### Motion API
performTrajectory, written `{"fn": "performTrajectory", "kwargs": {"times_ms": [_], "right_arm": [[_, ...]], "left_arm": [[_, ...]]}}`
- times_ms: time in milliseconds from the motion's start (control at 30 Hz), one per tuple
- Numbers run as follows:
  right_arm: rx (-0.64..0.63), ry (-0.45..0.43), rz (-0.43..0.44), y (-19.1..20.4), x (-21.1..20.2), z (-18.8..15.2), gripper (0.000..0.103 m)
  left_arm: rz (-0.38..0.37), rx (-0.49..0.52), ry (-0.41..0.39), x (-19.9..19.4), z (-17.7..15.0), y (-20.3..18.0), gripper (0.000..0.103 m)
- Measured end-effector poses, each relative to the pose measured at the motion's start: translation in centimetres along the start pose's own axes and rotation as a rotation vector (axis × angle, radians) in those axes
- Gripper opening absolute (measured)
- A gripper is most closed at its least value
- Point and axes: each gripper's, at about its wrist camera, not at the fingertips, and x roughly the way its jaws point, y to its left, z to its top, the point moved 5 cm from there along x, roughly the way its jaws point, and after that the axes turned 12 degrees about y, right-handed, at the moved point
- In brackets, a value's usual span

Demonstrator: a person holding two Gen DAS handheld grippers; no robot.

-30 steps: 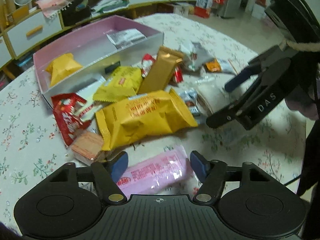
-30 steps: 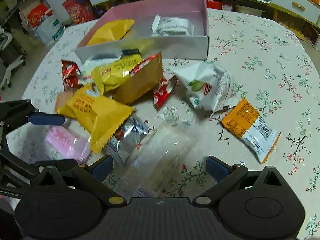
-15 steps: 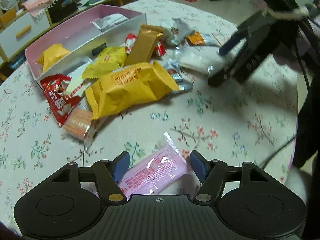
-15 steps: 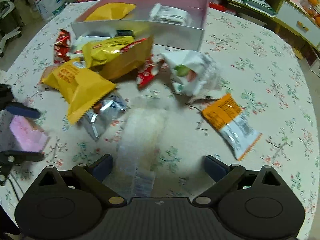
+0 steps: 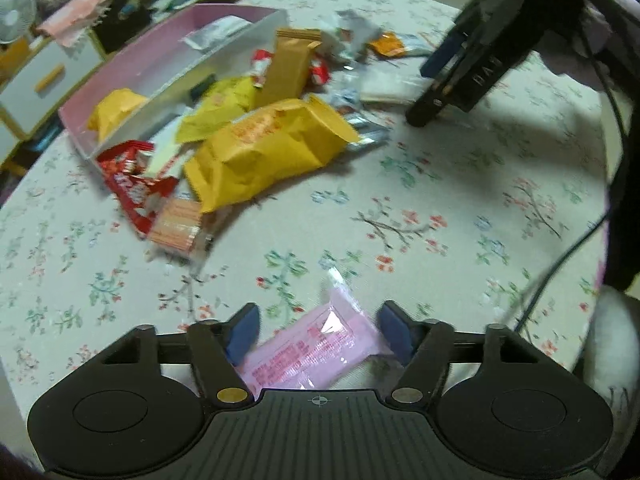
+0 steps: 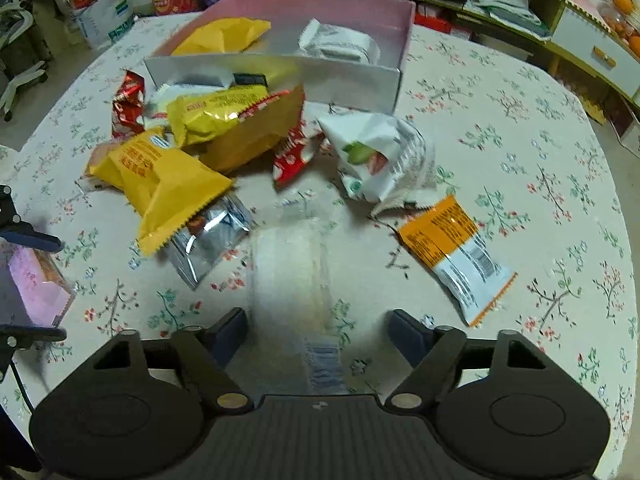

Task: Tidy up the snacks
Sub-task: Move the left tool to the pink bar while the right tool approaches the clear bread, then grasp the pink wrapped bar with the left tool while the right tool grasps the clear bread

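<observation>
- Left wrist view: your left gripper (image 5: 318,334) has a pink snack packet (image 5: 316,350) between its blue pads; the pads sit close at either side, but you cannot tell whether they press on it. The packet's near end is hidden behind the gripper body.
- Beyond the pink box (image 5: 168,56), which holds a yellow bag (image 5: 114,110) and a white packet (image 5: 218,32), the room is blurred.
- In front of the box lies the snack pile, with a large yellow bag (image 5: 264,148) on top. A red wrapper (image 5: 134,188) and an orange-striped pack (image 5: 178,228) are partly covered.
- Right wrist view: your right gripper (image 6: 316,338) stands wide apart around a clear packet (image 6: 290,276), smeared by motion and hard to read; no pad touches it.
- To the right of that packet lies an orange-and-white packet (image 6: 454,256).
</observation>
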Motion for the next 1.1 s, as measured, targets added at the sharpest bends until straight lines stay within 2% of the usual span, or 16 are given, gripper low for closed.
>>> {"fn": "performTrajectory", "kwargs": {"times_ms": [67, 133, 233, 333, 400, 500, 567, 667, 767, 833, 1000, 1100], "right_arm": [[-0.002, -0.014, 0.007, 0.2, -0.1, 0.2, 0.030], [0.000, -0.024, 0.015, 0.3, -0.2, 0.3, 0.016], [0.010, -0.035, 0.012, 0.1, -0.3, 0.4, 0.009], [0.024, -0.035, 0.019, -0.2, -0.3, 0.4, 0.008], [0.026, -0.032, 0.028, -0.4, -0.4, 0.3, 0.008], [0.039, -0.021, 0.054, -0.4, -0.5, 0.3, 0.013], [0.042, -0.017, 0.063, -0.3, -0.5, 0.3, 0.013], [0.038, -0.008, 0.067, -0.1, -0.4, 0.2, 0.019], [0.022, -0.005, 0.058, 0.3, -0.3, 0.1, 0.024], [0.012, -0.007, 0.050, 0.6, -0.2, 0.1, 0.026], [-0.013, -0.021, 0.030, 0.9, -0.1, 0.2, 0.027], [-0.024, -0.034, 0.022, 1.0, -0.1, 0.2, 0.020]], "left_arm": [[0.019, -0.032, -0.007, 0.0, 0.3, 0.5, 0.048], [0.047, -0.064, -0.009, 0.0, 0.4, 1.0, 0.047], [0.056, -0.100, -0.015, -0.2, 0.4, 1.8, 0.047], [0.027, -0.084, -0.035, -0.8, 0.4, 1.7, 0.052], [0.013, -0.056, -0.054, -1.7, 0.3, 1.4, 0.068], [0.005, -0.018, -0.070, -2.8, -0.1, 1.4, 0.077], [-0.009, -0.014, -0.056, -2.9, -0.6, 1.7, 0.078], [-0.015, -0.009, 0.003, -1.9, -1.2, 1.8, 0.078], [0.023, -0.009, 0.067, -0.6, -1.7, 1.8, 0.077], [0.036, -0.045, 0.081, -0.1, -1.7, 2.3, 0.078], [0.042, -0.143, 0.065, -0.1, -1.4, 3.4, 0.059], [0.029, -0.175, 0.056, -0.2, -1.3, 3.5, 0.047]]}}
